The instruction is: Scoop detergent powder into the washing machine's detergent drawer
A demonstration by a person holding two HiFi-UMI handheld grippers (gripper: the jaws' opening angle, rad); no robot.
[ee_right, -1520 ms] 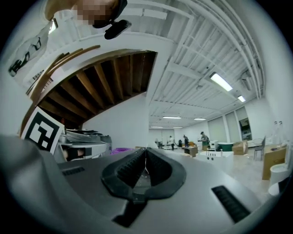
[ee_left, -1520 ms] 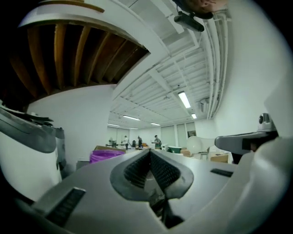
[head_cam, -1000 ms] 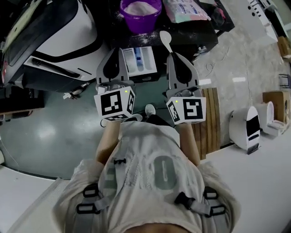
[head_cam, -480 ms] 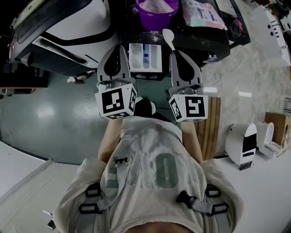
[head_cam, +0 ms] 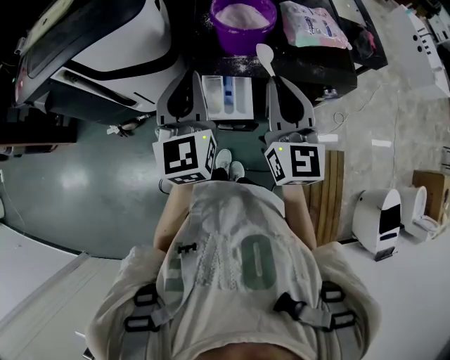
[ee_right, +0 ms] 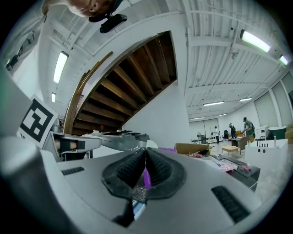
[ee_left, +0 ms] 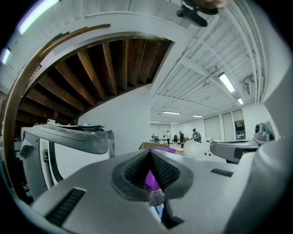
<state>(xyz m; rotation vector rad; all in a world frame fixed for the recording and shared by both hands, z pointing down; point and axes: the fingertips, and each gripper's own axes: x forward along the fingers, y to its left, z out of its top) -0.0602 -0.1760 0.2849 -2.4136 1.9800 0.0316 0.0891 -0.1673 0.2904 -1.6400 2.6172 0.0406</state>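
In the head view a white detergent drawer [head_cam: 226,95] with a blue middle slot juts out between my two grippers. Behind it a purple bucket [head_cam: 242,21] holds white powder. My right gripper [head_cam: 275,79] is shut on the handle of a white spoon [head_cam: 265,55], whose bowl points toward the bucket. My left gripper [head_cam: 190,76] is shut on nothing, just left of the drawer. In the left gripper view the left gripper [ee_left: 150,153] shows its jaws meeting, with purple showing through behind. The right gripper [ee_right: 145,151] also has its jaws together.
The white washing machine [head_cam: 105,42] fills the upper left. A pink detergent bag [head_cam: 313,24] lies on the dark table [head_cam: 330,60] right of the bucket. A wooden pallet [head_cam: 330,190] and white devices [head_cam: 380,218] stand at the right.
Both grippers have moved forward and now flank the drawer, which sits nearer the middle of the view. The spoon stays in the right gripper.
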